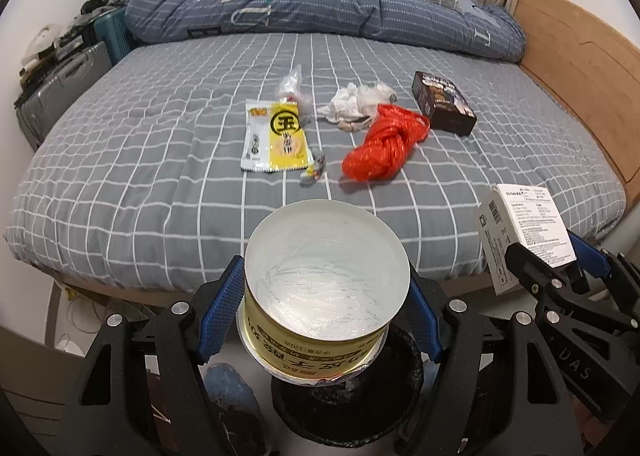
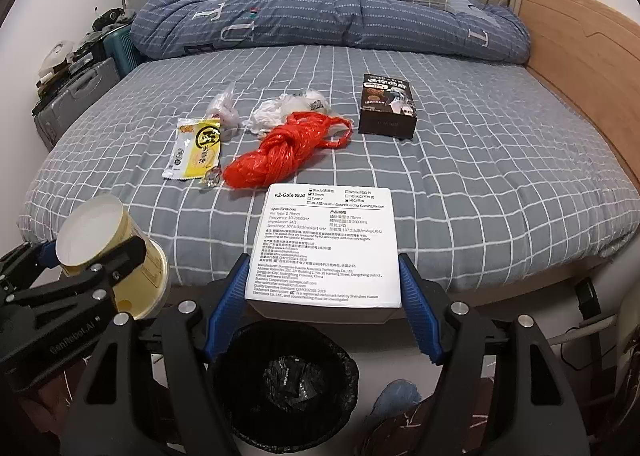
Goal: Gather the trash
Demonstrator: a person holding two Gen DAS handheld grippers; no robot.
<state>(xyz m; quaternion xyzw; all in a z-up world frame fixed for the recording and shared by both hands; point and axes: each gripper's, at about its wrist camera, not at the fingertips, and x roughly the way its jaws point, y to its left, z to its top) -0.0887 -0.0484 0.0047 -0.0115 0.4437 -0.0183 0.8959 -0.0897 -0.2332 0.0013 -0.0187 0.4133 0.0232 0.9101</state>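
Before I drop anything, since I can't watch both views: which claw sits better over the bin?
Probably right: its claw, holding the box, has the bin open below. The cup hangs over its rim.

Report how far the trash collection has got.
Done: something dark already lies in the black-lined bin. In hand: the left gripper clamps a yellow cup, the right gripper a white box, both above the bin. Left on the bed: the yellow snack packet, red plastic bag, crumpled white wrappers, dark box and a small wrapper.
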